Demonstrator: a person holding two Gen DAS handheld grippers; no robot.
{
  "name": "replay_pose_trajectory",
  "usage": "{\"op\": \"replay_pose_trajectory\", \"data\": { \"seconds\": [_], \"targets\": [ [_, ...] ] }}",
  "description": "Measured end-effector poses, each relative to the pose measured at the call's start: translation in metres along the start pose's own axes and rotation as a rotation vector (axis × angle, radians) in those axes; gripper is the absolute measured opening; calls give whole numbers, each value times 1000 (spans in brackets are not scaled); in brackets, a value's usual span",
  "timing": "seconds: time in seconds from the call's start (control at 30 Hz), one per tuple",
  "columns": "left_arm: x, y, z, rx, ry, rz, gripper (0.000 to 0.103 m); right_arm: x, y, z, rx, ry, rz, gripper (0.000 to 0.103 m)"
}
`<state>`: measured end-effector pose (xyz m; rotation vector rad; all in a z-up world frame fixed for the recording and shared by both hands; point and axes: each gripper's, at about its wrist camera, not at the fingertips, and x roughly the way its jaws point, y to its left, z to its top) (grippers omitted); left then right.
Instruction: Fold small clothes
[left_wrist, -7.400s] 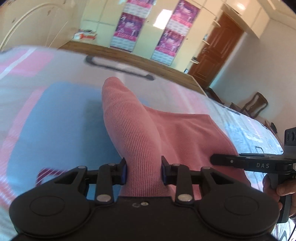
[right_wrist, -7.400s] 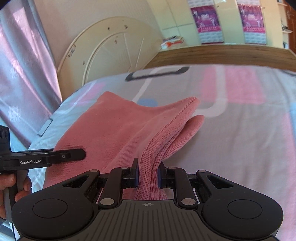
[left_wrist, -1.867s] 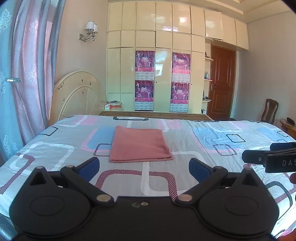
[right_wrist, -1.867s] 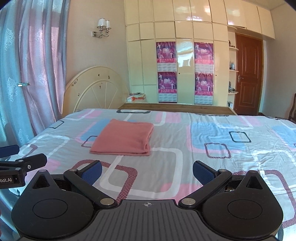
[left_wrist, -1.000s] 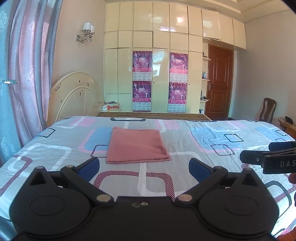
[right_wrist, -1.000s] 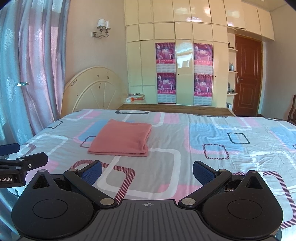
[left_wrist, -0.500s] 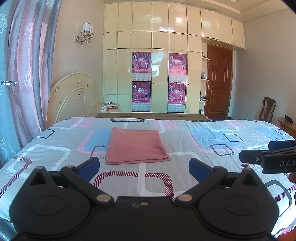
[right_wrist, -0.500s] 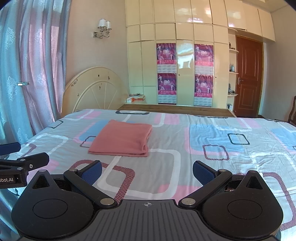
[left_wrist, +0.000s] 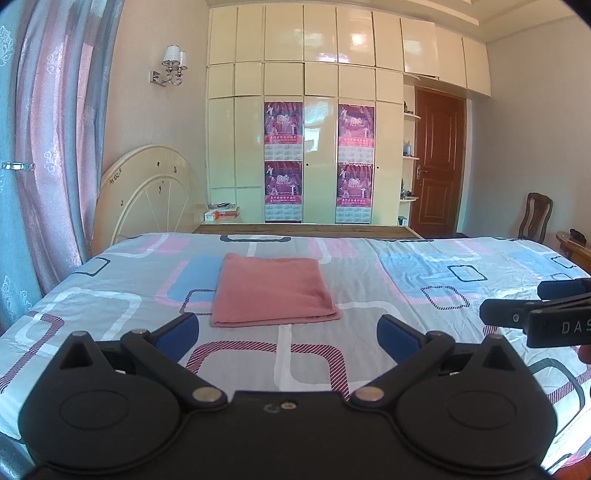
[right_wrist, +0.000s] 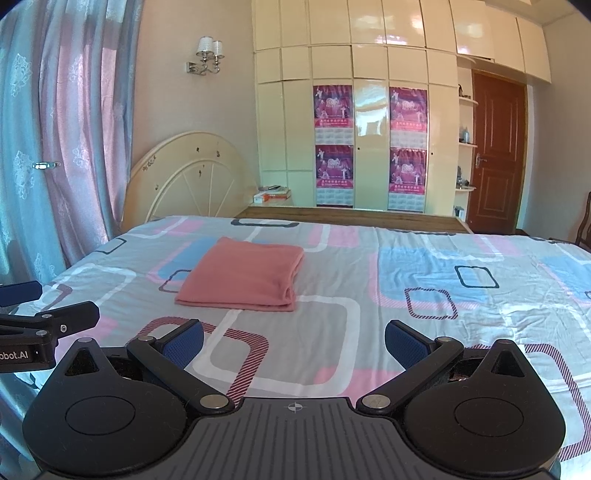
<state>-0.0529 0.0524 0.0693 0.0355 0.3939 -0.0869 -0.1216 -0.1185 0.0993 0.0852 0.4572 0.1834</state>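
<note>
A pink knitted garment (left_wrist: 272, 288) lies folded into a flat rectangle on the patterned bed sheet (left_wrist: 424, 273); it also shows in the right wrist view (right_wrist: 243, 274). My left gripper (left_wrist: 288, 334) is open and empty, held back above the near edge of the bed, well short of the garment. My right gripper (right_wrist: 293, 341) is open and empty too, at a similar distance. Each gripper shows at the edge of the other's view: the right one (left_wrist: 535, 314), the left one (right_wrist: 40, 325).
A cream round headboard (left_wrist: 147, 192) leans at the far left by pink and blue curtains (left_wrist: 48, 147). A cream wardrobe with posters (left_wrist: 317, 162) stands behind the bed. A brown door (left_wrist: 437, 162) and a wooden chair (left_wrist: 537, 216) are at the right.
Earlier both grippers were shut on the pink garment on the bed. They have since let go and pulled back. Over the last second the views have barely shifted.
</note>
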Motion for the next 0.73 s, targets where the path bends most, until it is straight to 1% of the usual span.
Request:
{"op": "replay_pose_trajectory", "data": {
  "seconds": [0.5, 0.63, 0.73],
  "targets": [
    [2, 2, -1, 10, -7, -6, 102, 0, -4, 1, -13, -1, 5, 103],
    [4, 3, -3, 20, -1, 6, 102, 0, -4, 2, -16, -4, 9, 103],
    [7, 5, -4, 3, 15, -8, 103, 0, -4, 1, -16, -5, 12, 103]
  ]
}}
